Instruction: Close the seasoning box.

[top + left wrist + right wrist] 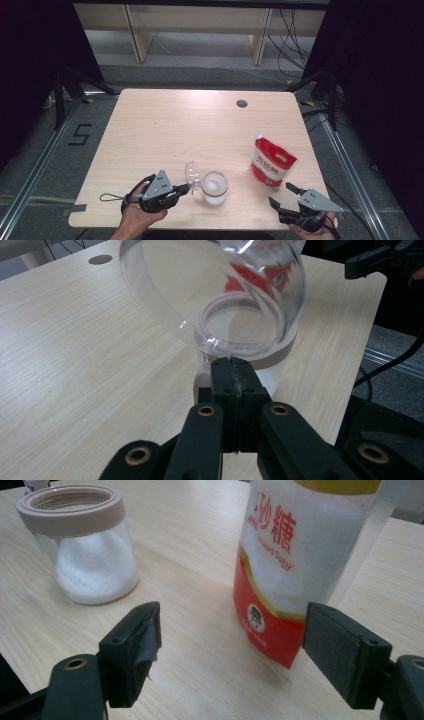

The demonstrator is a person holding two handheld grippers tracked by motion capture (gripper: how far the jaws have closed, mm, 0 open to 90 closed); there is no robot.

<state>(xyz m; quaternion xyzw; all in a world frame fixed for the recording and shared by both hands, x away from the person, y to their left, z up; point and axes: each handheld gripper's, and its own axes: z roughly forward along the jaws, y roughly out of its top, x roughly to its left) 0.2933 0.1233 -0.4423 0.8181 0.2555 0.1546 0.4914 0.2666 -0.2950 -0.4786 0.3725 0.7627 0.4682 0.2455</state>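
My left gripper (186, 188) is clenched on the edge of the clear lid (192, 173), which I hold tilted up just beside the left rim of the jar (215, 187); in the left gripper view the jaws meet on a small lip of that lid (212, 290), and the jar's beige collar (270, 347) sits right behind it. My right gripper (281, 197) is released, jaws spread wide, waiting near the table's front edge with the sugar bag (271, 162) standing just ahead of it. To do this step well, I think I should carry the lid clear of the jar mouth and set it down on bare table to the left, keeping it tilted so it doesn't knock the collar, since the grip is on a thin bit of plastic and could slip. Then the right jaws need to close on the bag's body (285, 555), low enough that it stays upright. Whether the bag's top is already cut open I can't quite tell from the high view. Counting: one jar, partly filled with white sugar (97, 575), one lid, one sugar bag, two grippers, one table (165, 125).
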